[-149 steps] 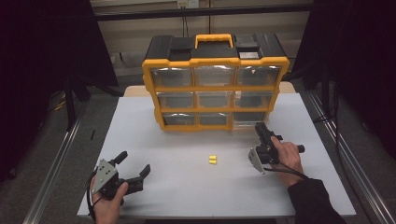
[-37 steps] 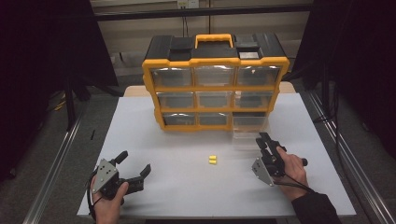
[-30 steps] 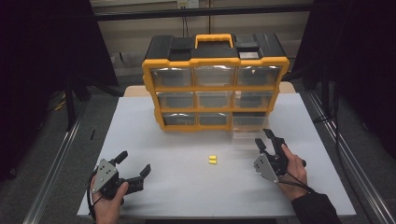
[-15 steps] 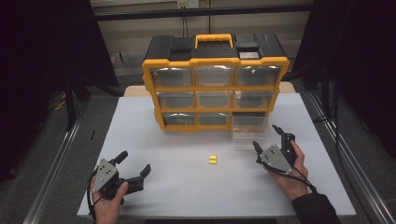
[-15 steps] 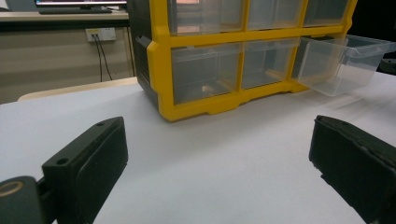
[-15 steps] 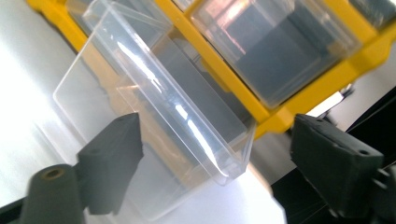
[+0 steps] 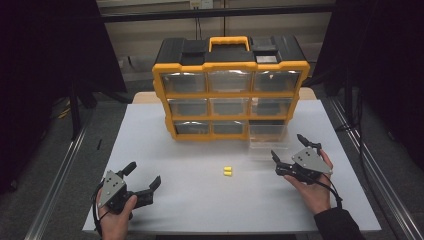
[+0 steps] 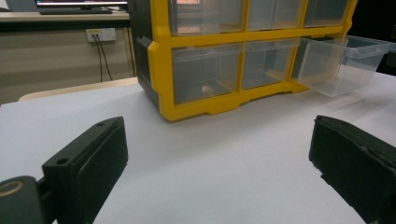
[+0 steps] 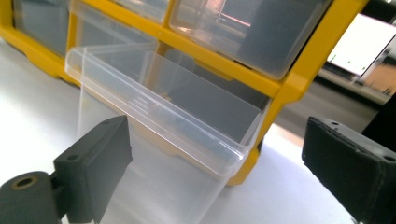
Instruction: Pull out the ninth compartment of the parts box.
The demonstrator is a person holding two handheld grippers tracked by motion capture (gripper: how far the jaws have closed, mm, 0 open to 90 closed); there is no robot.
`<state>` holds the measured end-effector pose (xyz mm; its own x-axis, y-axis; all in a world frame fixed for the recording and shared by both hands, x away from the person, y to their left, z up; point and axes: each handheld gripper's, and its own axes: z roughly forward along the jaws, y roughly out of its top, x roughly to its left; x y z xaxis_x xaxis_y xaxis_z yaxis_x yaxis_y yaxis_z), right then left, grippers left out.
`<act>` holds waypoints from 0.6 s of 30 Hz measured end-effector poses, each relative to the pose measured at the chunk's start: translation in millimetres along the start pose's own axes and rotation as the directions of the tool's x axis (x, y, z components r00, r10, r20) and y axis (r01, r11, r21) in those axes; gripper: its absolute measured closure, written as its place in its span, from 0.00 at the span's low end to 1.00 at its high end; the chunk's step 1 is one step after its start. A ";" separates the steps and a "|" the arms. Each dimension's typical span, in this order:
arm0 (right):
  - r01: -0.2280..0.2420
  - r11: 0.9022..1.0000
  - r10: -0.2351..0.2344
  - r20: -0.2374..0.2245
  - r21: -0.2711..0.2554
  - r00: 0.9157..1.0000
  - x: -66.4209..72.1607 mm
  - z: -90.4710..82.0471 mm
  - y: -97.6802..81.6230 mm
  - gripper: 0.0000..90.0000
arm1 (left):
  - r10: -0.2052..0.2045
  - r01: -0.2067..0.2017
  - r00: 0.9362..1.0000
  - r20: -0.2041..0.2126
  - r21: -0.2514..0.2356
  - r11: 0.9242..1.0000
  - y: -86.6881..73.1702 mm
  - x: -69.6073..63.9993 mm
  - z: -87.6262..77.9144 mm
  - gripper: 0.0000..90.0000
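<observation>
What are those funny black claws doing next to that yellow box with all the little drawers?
A person holds a claw-like gripper in each hand at a white table. The bottom right clear plastic drawer of the yellow and black drawer cabinet is pulled out. The right gripper sits just in front of it, jaws just opened, holding nothing. The left gripper rests open. A small yellow piece lies between them.

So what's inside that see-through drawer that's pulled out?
The pulled-out clear drawer looks empty through its walls. Its back end is hidden inside the yellow cabinet.
</observation>
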<state>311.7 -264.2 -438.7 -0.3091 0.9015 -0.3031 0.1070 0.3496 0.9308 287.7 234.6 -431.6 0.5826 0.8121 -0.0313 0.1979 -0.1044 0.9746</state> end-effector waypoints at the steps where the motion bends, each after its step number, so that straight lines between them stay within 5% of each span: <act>1: -0.031 1.000 0.031 -0.005 -0.003 1.000 -1.1 -0.7 -0.8 0.07 | 0.009 -0.009 1.000 0.003 0.007 1.000 0.1 0.1 -0.3 0.05; 9: -0.180 0.984 0.180 -0.041 0.012 0.983 -6.3 -6.4 -5.0 0.04 | 0.022 -0.022 1.000 0.021 0.004 1.000 0.1 -2.6 -2.1 0.05; 18: -0.238 0.970 0.240 -0.041 0.044 0.970 -11.7 -19.3 -11.3 0.02 | 0.019 -0.020 1.000 0.022 0.009 1.000 -1.4 -2.3 -2.6 0.05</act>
<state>295.9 -283.6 -441.7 -0.3133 0.9476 -0.0624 0.2188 0.1359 0.9663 284.1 234.3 -432.4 0.6032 0.7974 -0.0171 0.1935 -0.1254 0.9731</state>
